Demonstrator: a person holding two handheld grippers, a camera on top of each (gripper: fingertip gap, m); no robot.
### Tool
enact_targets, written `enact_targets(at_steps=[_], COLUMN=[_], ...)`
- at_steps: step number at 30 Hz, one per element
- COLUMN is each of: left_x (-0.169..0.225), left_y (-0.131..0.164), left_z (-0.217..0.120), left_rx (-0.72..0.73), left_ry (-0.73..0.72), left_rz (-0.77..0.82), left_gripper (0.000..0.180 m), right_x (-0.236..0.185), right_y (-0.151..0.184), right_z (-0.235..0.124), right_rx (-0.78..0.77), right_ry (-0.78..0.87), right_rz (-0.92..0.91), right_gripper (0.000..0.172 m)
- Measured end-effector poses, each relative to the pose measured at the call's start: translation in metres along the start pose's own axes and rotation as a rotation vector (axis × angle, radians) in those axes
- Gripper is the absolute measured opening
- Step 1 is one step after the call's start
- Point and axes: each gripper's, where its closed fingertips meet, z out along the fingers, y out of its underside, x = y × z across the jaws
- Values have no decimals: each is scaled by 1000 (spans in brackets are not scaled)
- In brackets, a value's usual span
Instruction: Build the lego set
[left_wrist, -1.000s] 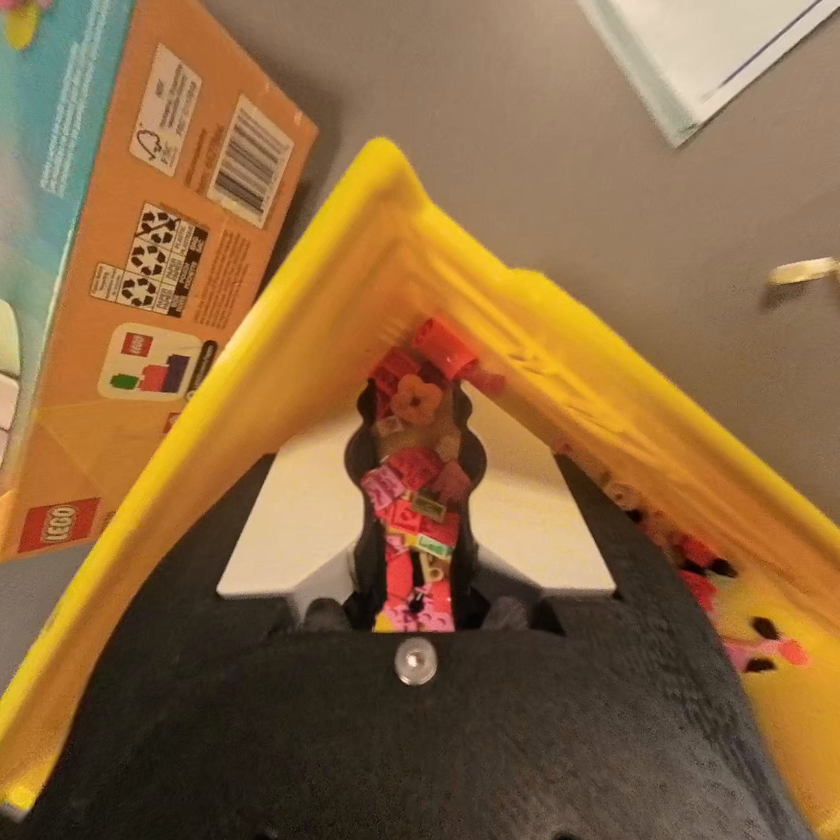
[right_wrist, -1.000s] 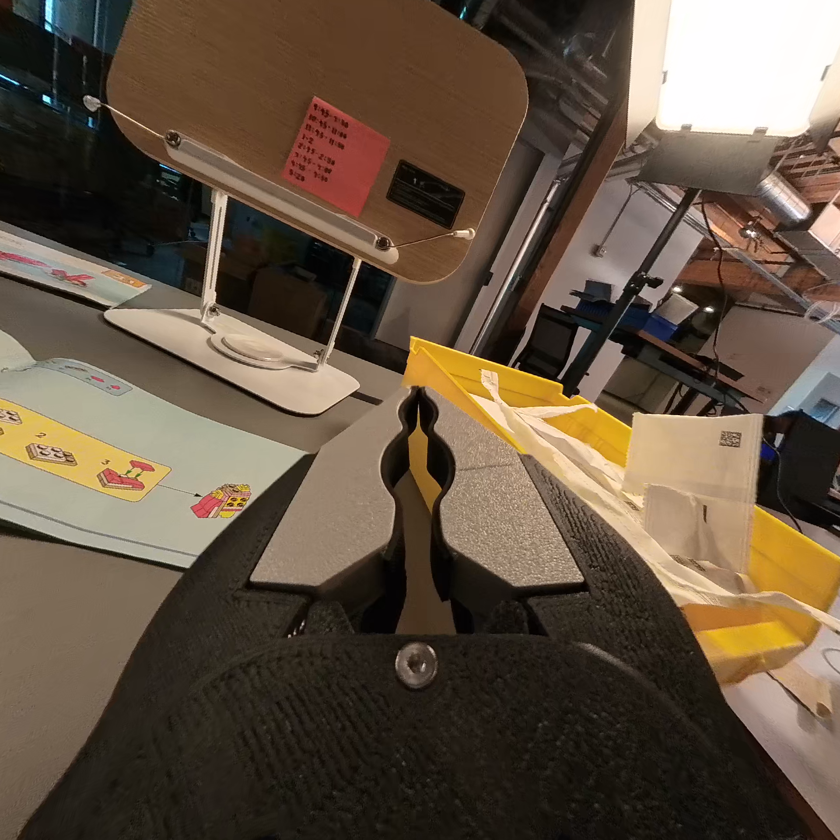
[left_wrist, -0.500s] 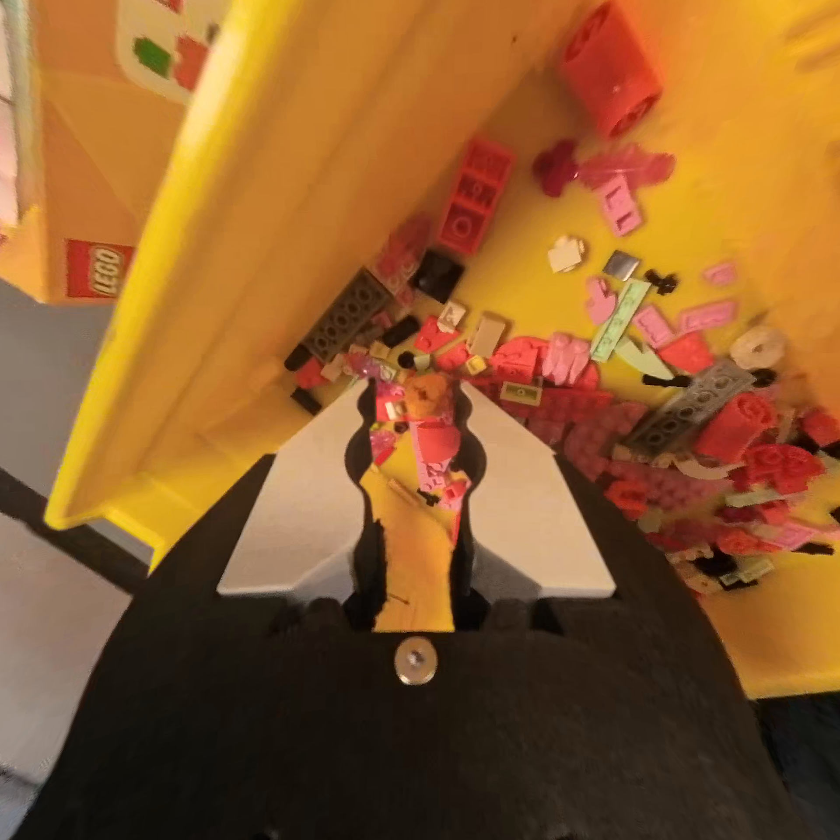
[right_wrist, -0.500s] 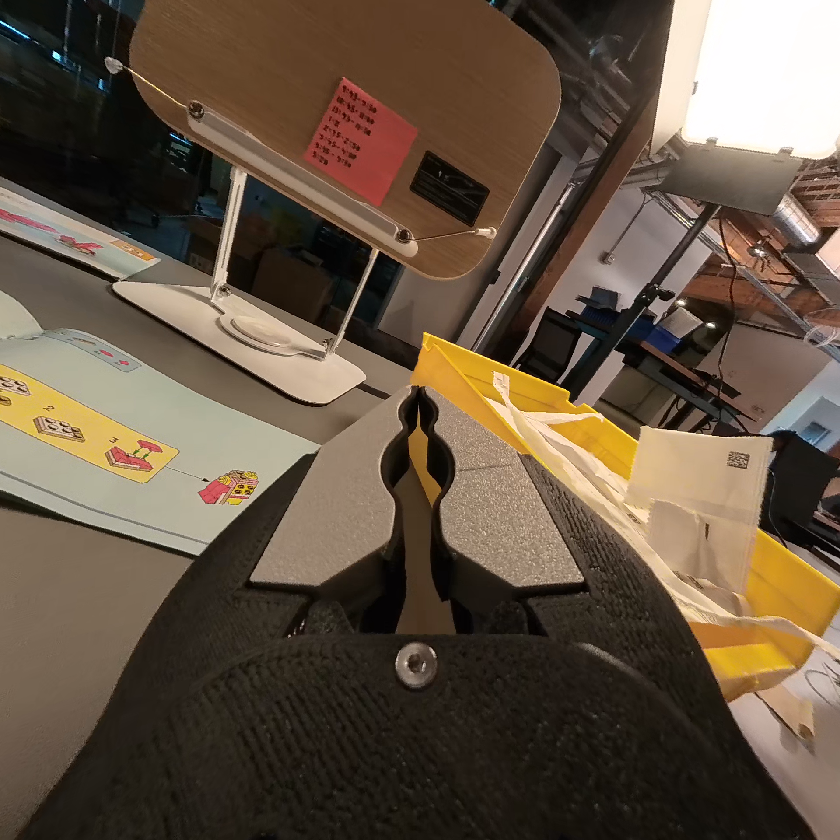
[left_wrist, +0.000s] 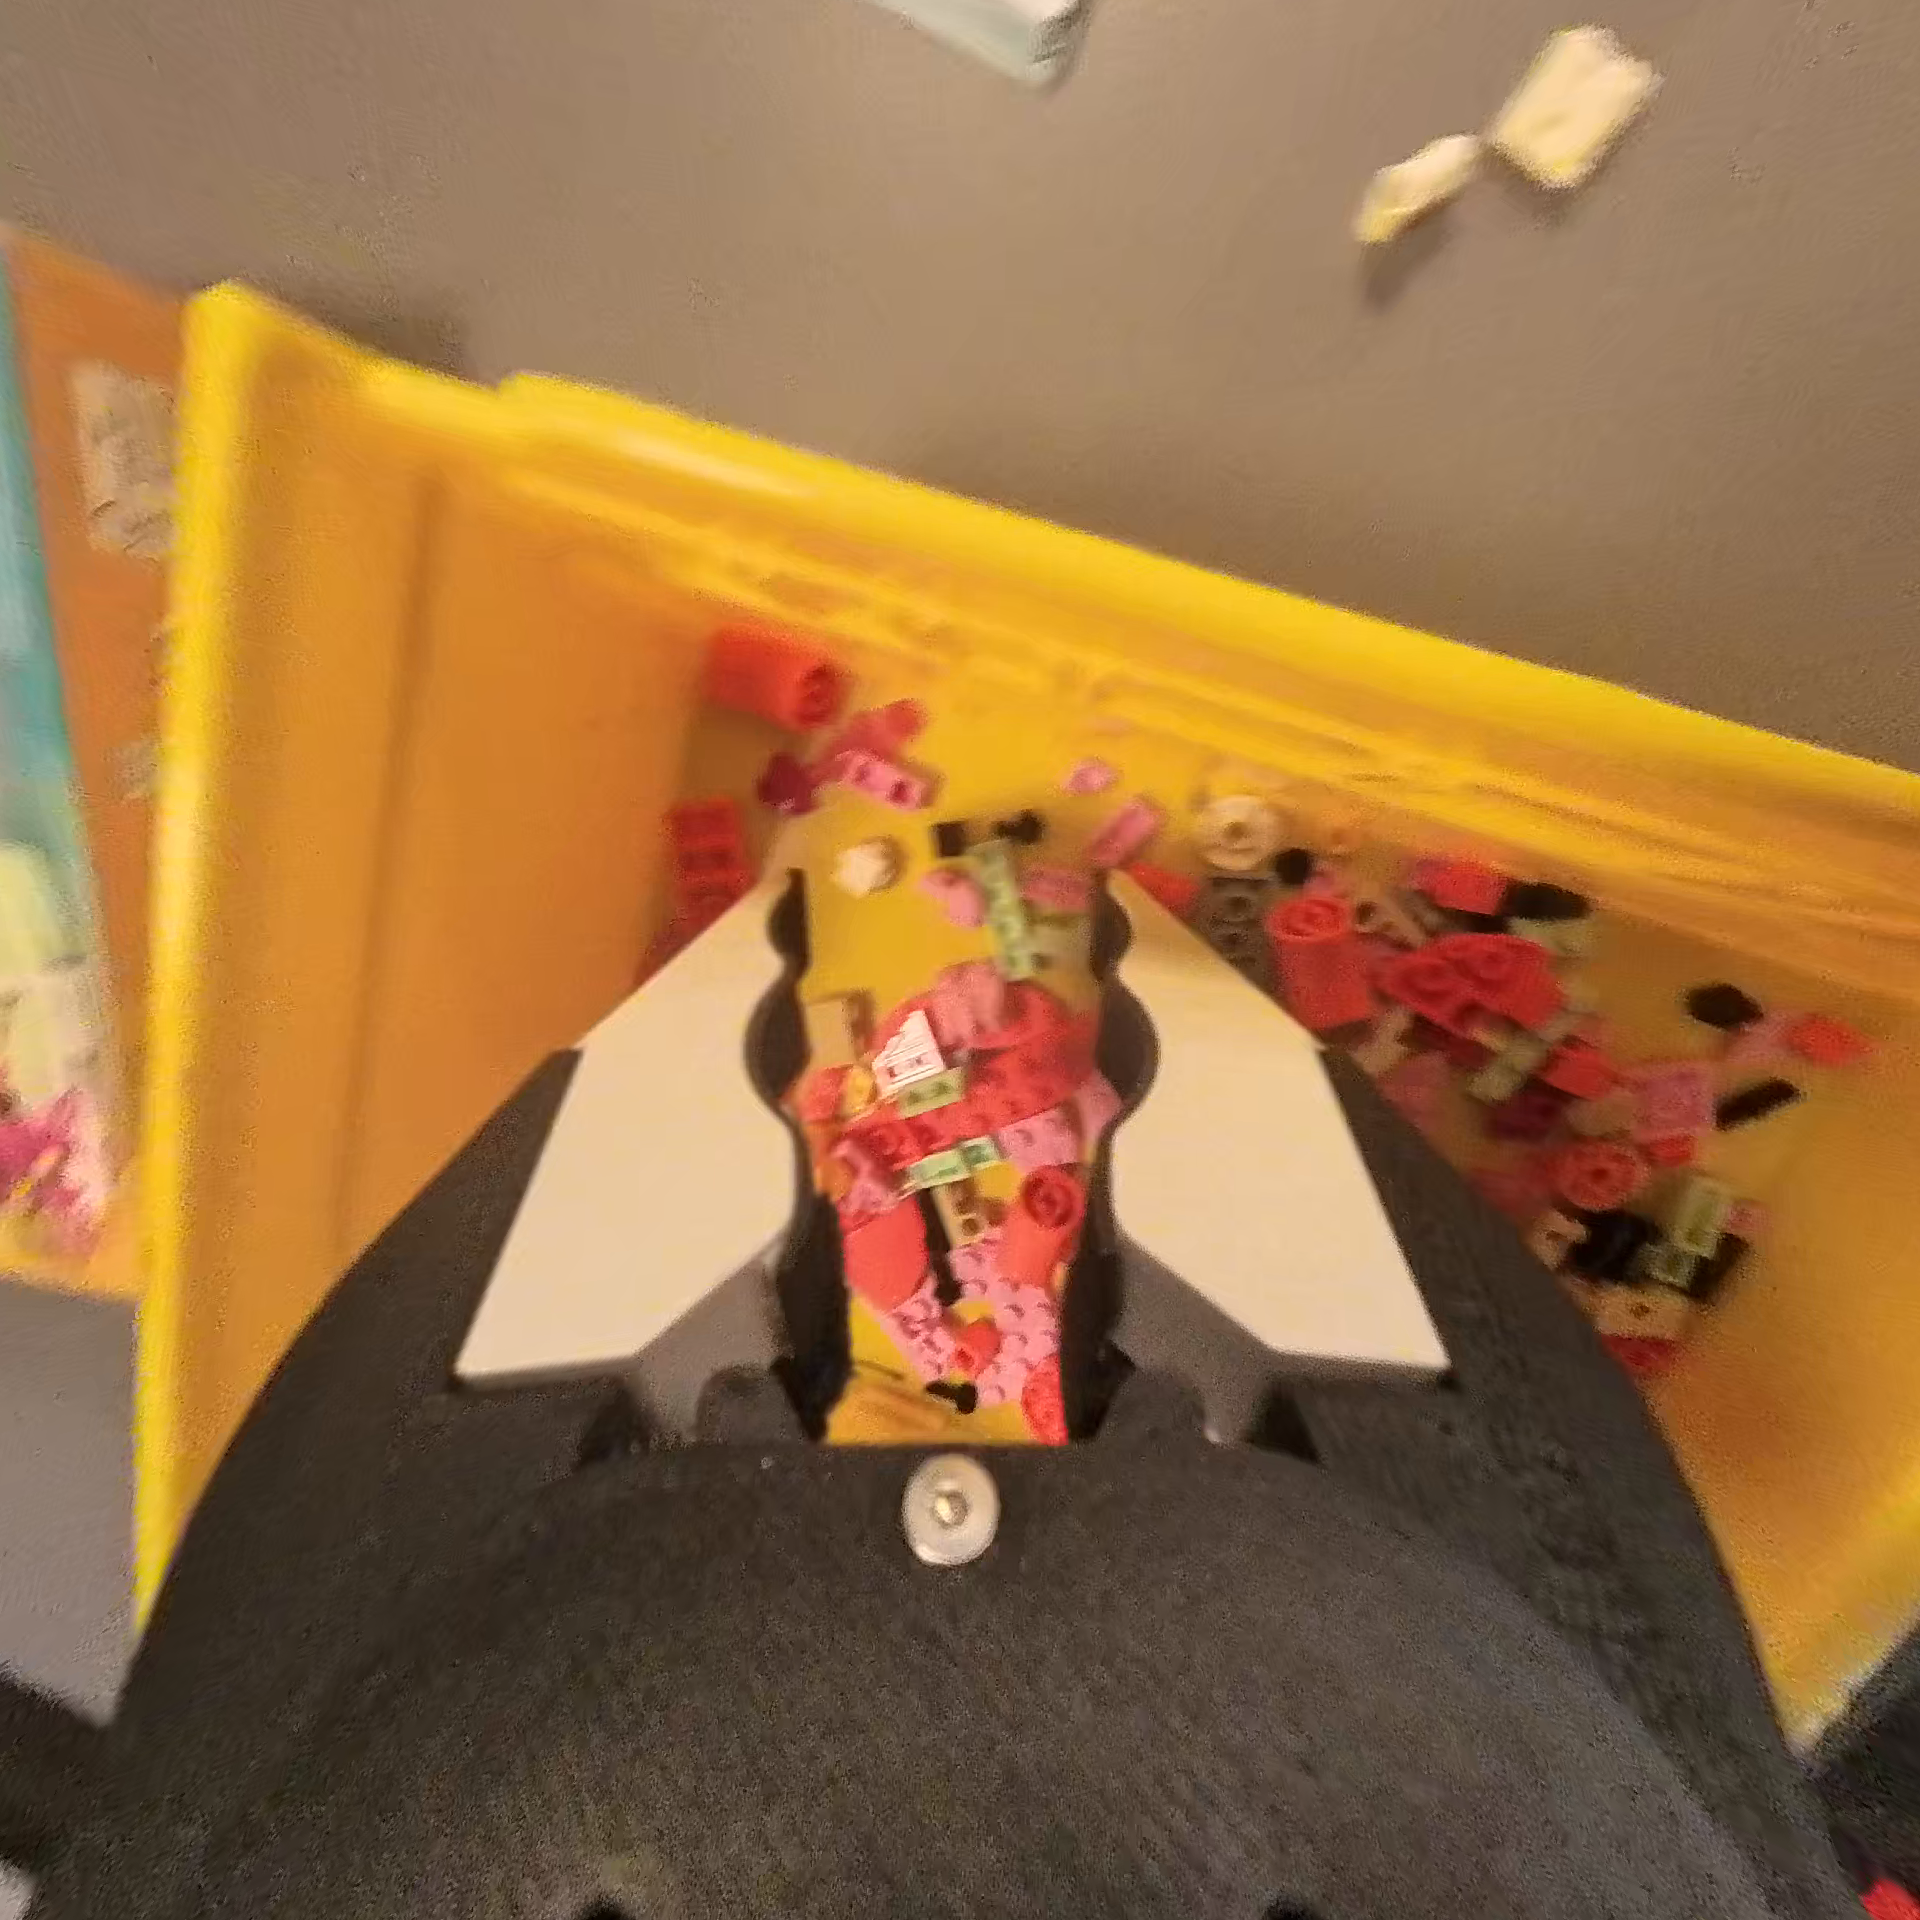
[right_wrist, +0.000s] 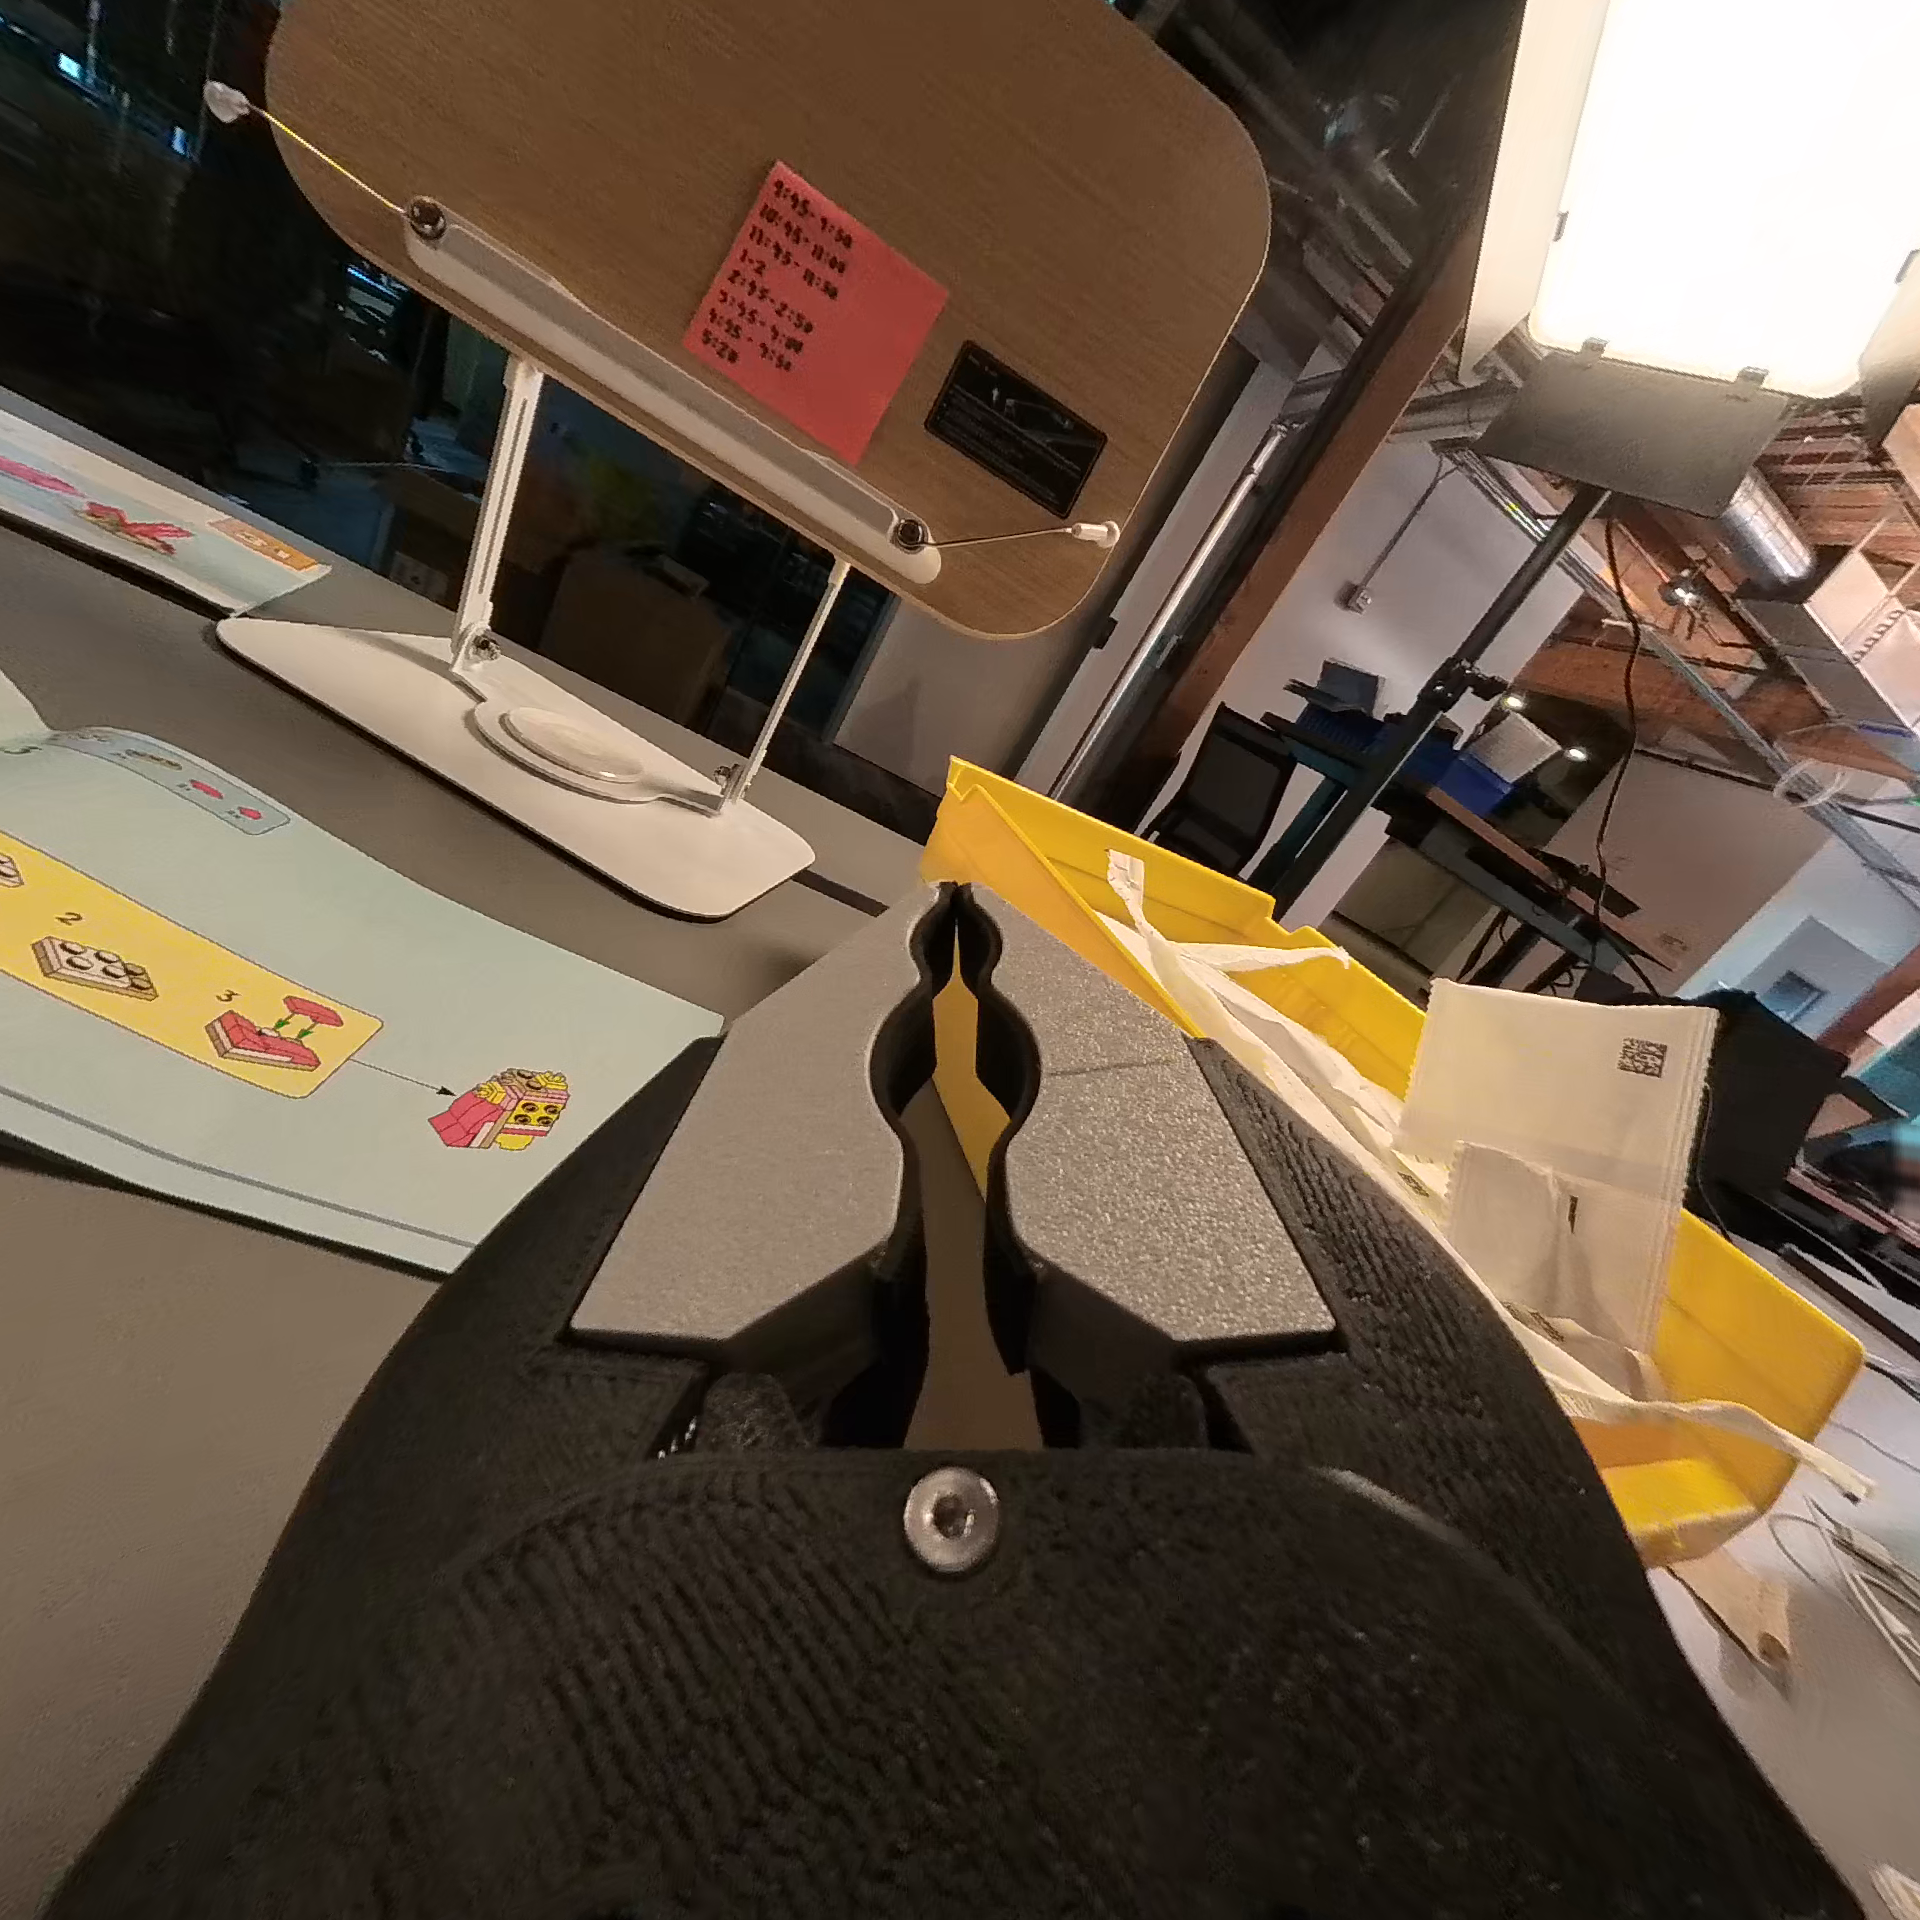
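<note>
Bricks (left_wrist: 966, 1122) heaped in the yellow bin (left_wrist: 499, 831) lie under the left gripper (left_wrist: 948, 894), jaws spread, nothing held; right gripper (right_wrist: 954, 902), pinched together at twelve o'clock, grips nothing.

bricks (left_wrist: 956, 1122) in bin (left_wrist: 343, 831) | box (left_wrist: 73, 727) left of bin

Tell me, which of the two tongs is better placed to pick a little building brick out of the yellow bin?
Probably the left tongs: open, above the loose red and pink toy bricks in the yellow plastic bin. The right tongs are shut, beside another yellow plastic bin of torn white paper bags.
</note>
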Motion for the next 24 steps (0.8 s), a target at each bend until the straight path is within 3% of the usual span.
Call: enact_targets(at_steps=[3, 7, 8, 12, 17, 20, 22, 24], left_x=[26, 58, 62, 68, 69, 46, 13, -11], left_y=[-1, 11, 11, 2, 21, 18, 22, 33], left_z=[1, 3, 2, 3, 17, 16, 12, 6], left_rx=[9, -65, -64, 9, -106, -100, -117, -172], left_ry=[147, 371, 398, 339, 240, 123, -45, -169], left_rz=[46, 17, 17, 110, 201, 138, 98, 70], left_gripper=[29, 21, 28, 63, 94, 89, 68, 65], right_x=[-1, -2, -3, -3, -4, -4, -4, -4], right_y=[0, 1, 1, 0, 0, 0, 0, 0], right_z=[0, 0, 1, 1, 1, 1, 1, 1], right_rx=[-2, -3, -4, -2, -2, -1, -2, -1], right_ry=[-5, -13, -14, -17, -21, -22, -23, -24], right_rz=[-2, -3, -3, -4, -6, -6, -6, -5], right_gripper=[0, 0, 0, 0, 0, 0, 0, 0])
